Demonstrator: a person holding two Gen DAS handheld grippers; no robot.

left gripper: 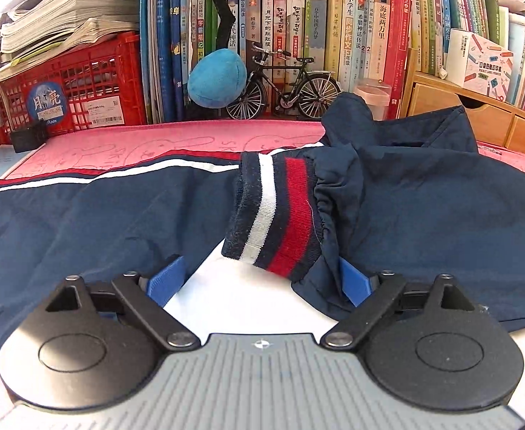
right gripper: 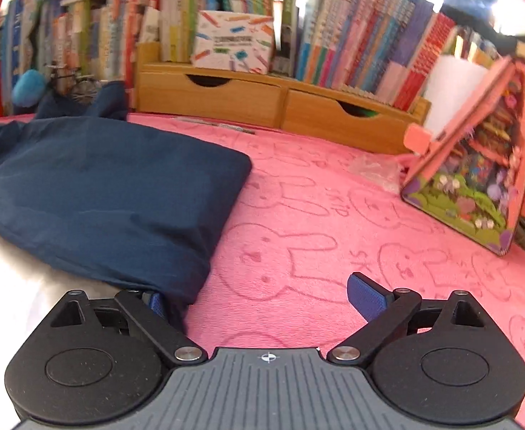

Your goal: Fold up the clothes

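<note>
The left gripper (left gripper: 262, 279) pointed down over a navy jacket (left gripper: 424, 208) spread on a pink cloth (left gripper: 155, 143). Its blue fingers (left gripper: 165, 281) stood wide apart, pinching nothing. Between them, toward 12 o'clock, lay a sleeve cuff (left gripper: 280, 215) ribbed in navy, white and red, tilted across white fabric (left gripper: 241, 297). The right pad sat partly tucked behind a navy fold; whether it touched the fold could not be told. The jacket ran out toward 9 o'clock, edged with a white and red stripe (left gripper: 83, 179).

Beyond the jacket at 12 o'clock stood a row of books (left gripper: 334, 36), with a blue plush (left gripper: 217, 79) and a model bicycle (left gripper: 291, 86) in front of them. A red crate (left gripper: 83, 86) with stacked papers stood at 10 o'clock, wooden drawers (left gripper: 477, 118) at 2 o'clock.

In the right wrist view, the right gripper (right gripper: 262, 297) hung above the cloth with its fingers (right gripper: 368, 299) also spread and empty. Its left pad sat right at the jacket's folded navy edge, partly hidden by it; the right pad was clear over bare pink cloth printed with rabbit outlines. The jacket filled the area from 9 to 11 o'clock. A pink case (right gripper: 477, 165) stood tilted at 2 o'clock, and wooden drawers below books lay at 12 o'clock.
</note>
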